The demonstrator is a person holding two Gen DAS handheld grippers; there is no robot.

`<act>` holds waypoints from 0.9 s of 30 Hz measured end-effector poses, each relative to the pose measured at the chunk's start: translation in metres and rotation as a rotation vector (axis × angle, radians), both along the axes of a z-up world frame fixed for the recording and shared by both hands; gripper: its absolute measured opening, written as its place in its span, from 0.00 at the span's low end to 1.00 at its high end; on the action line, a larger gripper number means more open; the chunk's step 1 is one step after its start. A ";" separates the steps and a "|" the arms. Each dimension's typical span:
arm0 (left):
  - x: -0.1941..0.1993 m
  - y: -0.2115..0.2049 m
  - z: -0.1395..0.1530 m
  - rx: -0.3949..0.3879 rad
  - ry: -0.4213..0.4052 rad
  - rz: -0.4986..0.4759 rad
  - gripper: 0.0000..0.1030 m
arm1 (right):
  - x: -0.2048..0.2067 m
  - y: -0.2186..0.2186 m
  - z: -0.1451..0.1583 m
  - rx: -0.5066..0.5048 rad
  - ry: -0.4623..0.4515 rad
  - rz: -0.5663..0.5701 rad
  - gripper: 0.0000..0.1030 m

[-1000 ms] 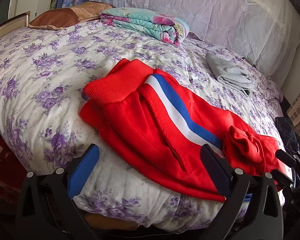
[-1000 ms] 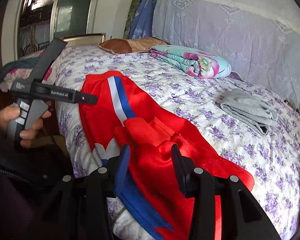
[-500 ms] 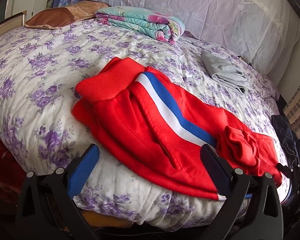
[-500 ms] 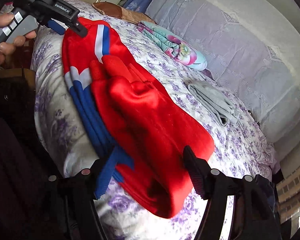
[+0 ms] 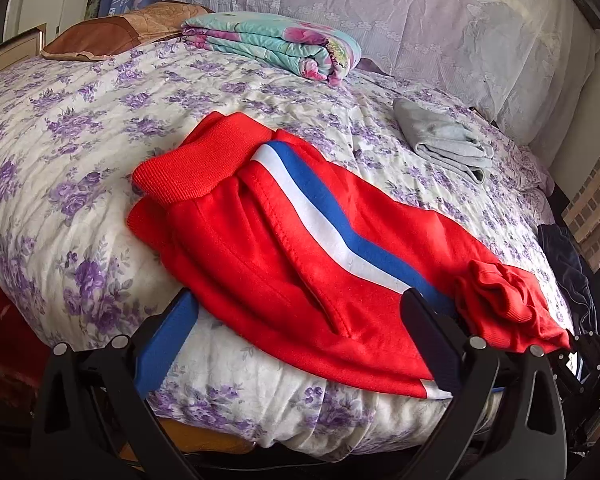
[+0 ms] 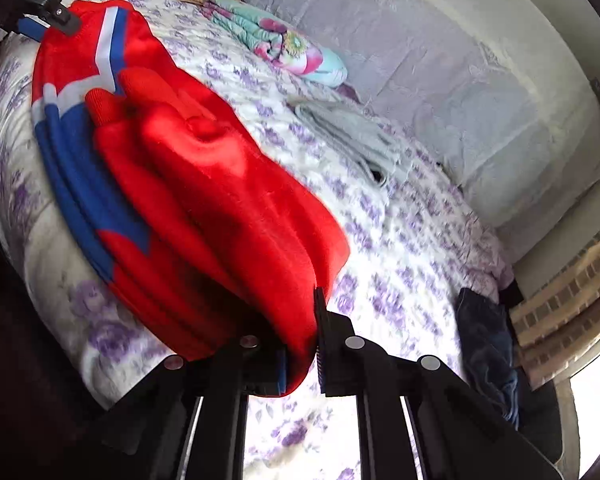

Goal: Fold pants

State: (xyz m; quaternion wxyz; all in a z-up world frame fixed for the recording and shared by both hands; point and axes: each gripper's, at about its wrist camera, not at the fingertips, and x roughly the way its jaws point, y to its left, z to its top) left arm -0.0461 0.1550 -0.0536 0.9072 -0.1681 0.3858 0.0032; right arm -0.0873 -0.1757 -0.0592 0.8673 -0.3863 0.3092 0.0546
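Red pants (image 5: 284,240) with a white and blue side stripe lie across the near edge of the flowered bed (image 5: 80,140), waistband at the left, bunched cuff at the right. My left gripper (image 5: 300,336) is open and empty, just in front of the pants' near edge. In the right wrist view the pants (image 6: 204,184) lie lengthwise, and my right gripper (image 6: 300,352) is shut on their near red end. The left gripper (image 6: 44,12) shows at the top left there.
A folded floral quilt (image 5: 276,44) and a brown pillow (image 5: 116,34) lie at the head of the bed. A folded grey garment (image 5: 444,140) lies to the right. Dark clothing (image 5: 568,272) hangs off the bed's right edge. A lace-covered headboard (image 5: 380,12) stands behind.
My right gripper has moved to the pants' near end and closed on the red fabric. The left gripper stays open and has barely moved.
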 end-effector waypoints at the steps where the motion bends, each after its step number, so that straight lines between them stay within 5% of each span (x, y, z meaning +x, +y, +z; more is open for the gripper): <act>1: 0.002 0.000 -0.002 0.001 0.006 0.000 0.96 | -0.001 0.000 -0.005 0.001 0.010 0.012 0.11; 4: 0.005 -0.003 -0.005 0.009 0.014 0.000 0.96 | -0.016 0.013 -0.008 -0.057 -0.036 0.084 0.27; 5: 0.005 -0.004 -0.005 0.012 0.011 -0.003 0.96 | -0.022 0.016 -0.001 -0.039 -0.038 0.124 0.44; 7: 0.004 -0.004 -0.003 0.012 0.008 -0.007 0.96 | -0.028 0.016 0.023 0.052 -0.003 0.198 0.56; 12: -0.004 0.006 -0.003 -0.007 0.004 0.018 0.96 | 0.004 0.014 0.087 0.517 0.218 0.364 0.56; 15: -0.018 0.023 0.003 -0.054 -0.034 0.083 0.96 | 0.047 0.045 0.067 0.551 0.333 0.313 0.14; 17: -0.028 0.041 0.008 -0.097 -0.061 0.143 0.96 | 0.073 0.067 0.023 0.510 0.470 0.243 0.13; 20: -0.030 0.072 0.003 -0.180 -0.034 0.211 0.96 | 0.069 0.072 0.018 0.527 0.429 0.233 0.14; 22: -0.021 0.091 -0.006 -0.247 -0.008 0.253 0.95 | 0.051 0.060 0.043 0.632 0.337 0.261 0.27; 24: -0.010 0.098 -0.013 -0.323 0.002 0.263 0.95 | 0.032 0.040 0.065 0.766 0.252 0.317 0.64; 27: 0.011 0.093 -0.008 -0.364 -0.032 0.251 0.95 | 0.017 0.014 0.071 0.929 0.193 0.295 0.71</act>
